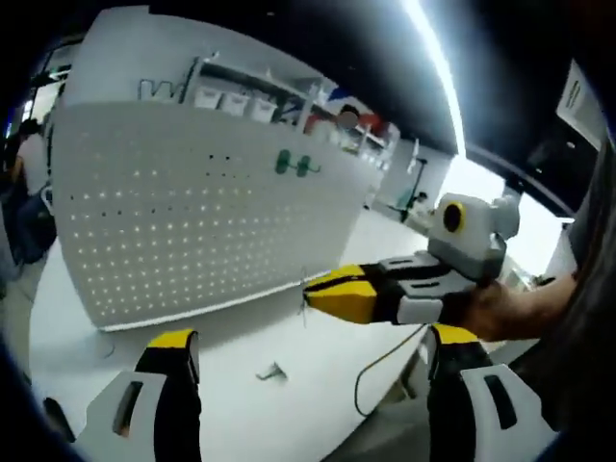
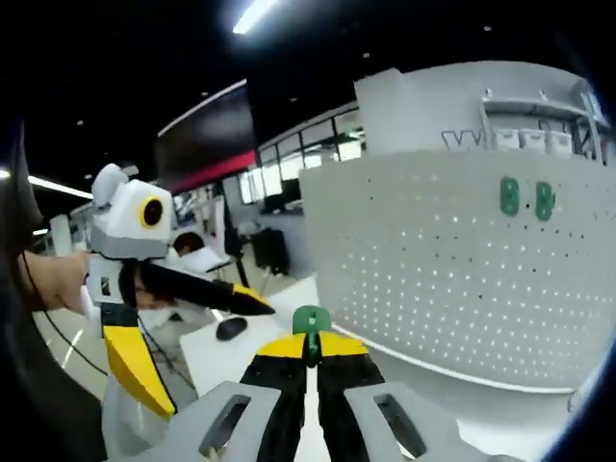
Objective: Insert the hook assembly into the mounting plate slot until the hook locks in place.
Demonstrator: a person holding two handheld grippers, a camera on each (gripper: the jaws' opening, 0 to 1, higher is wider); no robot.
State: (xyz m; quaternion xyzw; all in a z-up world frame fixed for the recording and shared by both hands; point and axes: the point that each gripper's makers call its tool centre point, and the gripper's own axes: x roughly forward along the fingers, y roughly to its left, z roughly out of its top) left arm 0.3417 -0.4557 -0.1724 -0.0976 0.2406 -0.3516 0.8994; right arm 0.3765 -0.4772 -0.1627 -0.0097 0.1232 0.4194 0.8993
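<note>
Yellow-and-black jaws of my right gripper (image 2: 310,358) sit closest in the right gripper view, pinched together on a green hook assembly (image 2: 311,321) whose top pokes up just above the tips. In the left gripper view the same gripper (image 1: 310,294) comes in from the right, held by a hand (image 1: 505,310), jaws closed, with a thin bit hanging at the tip; too small to make out there.

My left gripper (image 1: 313,361) has its jaws spread wide apart, nothing between them. Same gripper in the right gripper view (image 2: 207,348) enters from the left, jaws splayed, empty.

White perforated mounting plate (image 1: 192,221) stands upright on the white worktop (image 1: 289,395); in the right gripper view it (image 2: 462,269) is ahead and right of my closed jaws, well apart from the hook I hold. Two green hooks (image 1: 296,165) are already fixed side by side near the board's upper edge, seen again (image 2: 526,198) in the right gripper view.

A small grey metal piece (image 1: 272,372) lies on the worktop between my left jaws' line of sight, near a thin cable (image 1: 380,371). Dark mouse-like object (image 2: 231,329) lies on a table behind.

Writing: a few grey outline letters (image 2: 462,141) on the wall behind the board, starts like "W", rest unreadable. White bins (image 1: 231,101) on a shelf above the board, labels illegible.
</note>
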